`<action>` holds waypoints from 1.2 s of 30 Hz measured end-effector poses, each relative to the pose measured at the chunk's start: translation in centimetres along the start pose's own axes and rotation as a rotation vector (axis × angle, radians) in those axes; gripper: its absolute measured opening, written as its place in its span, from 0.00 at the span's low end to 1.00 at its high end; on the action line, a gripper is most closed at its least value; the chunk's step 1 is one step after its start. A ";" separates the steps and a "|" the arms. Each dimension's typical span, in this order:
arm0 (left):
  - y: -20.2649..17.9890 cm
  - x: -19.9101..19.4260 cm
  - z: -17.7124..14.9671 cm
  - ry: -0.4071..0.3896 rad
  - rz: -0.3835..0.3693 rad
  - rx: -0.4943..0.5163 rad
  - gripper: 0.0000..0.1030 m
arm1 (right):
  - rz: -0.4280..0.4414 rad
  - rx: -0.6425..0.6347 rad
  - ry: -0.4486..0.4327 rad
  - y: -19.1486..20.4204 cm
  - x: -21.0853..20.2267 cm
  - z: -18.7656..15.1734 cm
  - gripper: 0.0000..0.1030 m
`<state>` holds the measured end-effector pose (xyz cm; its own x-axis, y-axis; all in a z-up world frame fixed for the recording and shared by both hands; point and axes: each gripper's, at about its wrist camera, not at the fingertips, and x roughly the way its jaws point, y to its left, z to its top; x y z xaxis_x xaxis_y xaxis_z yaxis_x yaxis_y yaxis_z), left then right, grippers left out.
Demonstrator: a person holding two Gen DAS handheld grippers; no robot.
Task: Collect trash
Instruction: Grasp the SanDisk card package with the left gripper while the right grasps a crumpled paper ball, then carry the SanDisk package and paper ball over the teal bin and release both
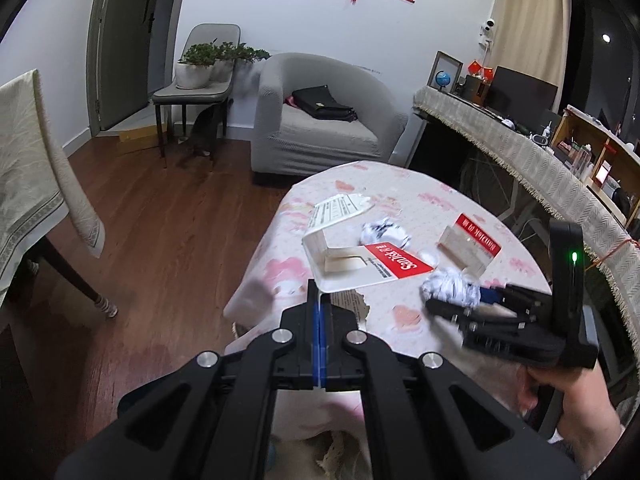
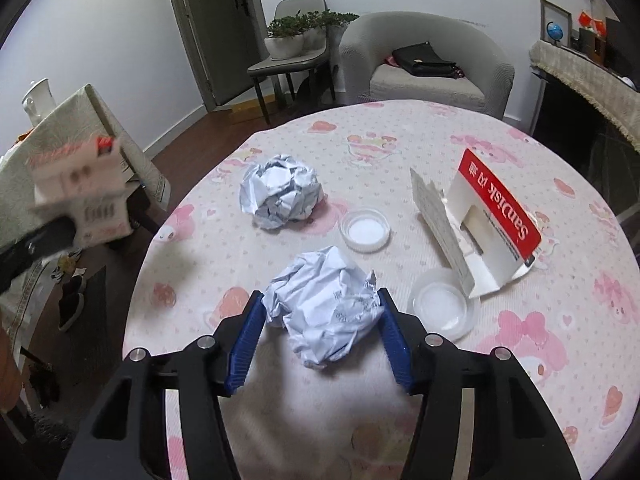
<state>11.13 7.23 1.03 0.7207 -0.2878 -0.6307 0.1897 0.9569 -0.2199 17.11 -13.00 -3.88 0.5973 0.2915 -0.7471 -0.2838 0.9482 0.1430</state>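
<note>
My left gripper (image 1: pixel 320 296) is shut on the edge of a torn red-and-white SanDisk card package (image 1: pixel 360 268) and holds it over the table's left edge; it shows blurred at the left of the right wrist view (image 2: pixel 76 196). My right gripper (image 2: pixel 320 304) is shut on a crumpled paper ball (image 2: pixel 328 304), pads against both its sides; it also shows in the left wrist view (image 1: pixel 452 288). A second paper ball (image 2: pixel 280 192) lies farther back. Another SanDisk package (image 2: pixel 488 224) stands at the right. Two clear plastic lids (image 2: pixel 365 230) (image 2: pixel 442 310) lie on the pink tablecloth (image 2: pixel 400 128).
The round table sits in a room with a grey armchair (image 2: pixel 424 64) holding a black bag, a chair with potted plants (image 2: pixel 292 44), a cloth-covered table (image 2: pixel 80 128) at left and a cluttered desk (image 1: pixel 540 152) at right. Shoes (image 2: pixel 70 300) lie on the floor.
</note>
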 end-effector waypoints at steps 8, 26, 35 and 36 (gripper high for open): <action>3.4 -1.2 -1.7 0.033 0.065 -0.034 0.01 | 0.014 -0.024 -0.034 2.3 -0.5 0.7 0.54; 11.0 -0.4 -9.0 0.208 0.204 -0.102 0.01 | 0.184 -0.208 -0.070 14.0 -0.7 1.2 0.54; 14.5 0.6 -13.0 0.324 0.234 -0.155 0.01 | 0.245 -0.271 -0.023 18.9 1.0 0.4 0.54; 14.9 0.6 -13.2 0.333 0.234 -0.161 0.01 | 0.248 -0.275 -0.016 19.4 1.3 0.2 0.54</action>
<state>5.55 20.76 -12.47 0.4722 -0.0864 -0.8772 -0.0784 0.9871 -0.1395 12.57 5.77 -1.94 0.4959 0.5120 -0.7014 -0.6112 0.7795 0.1368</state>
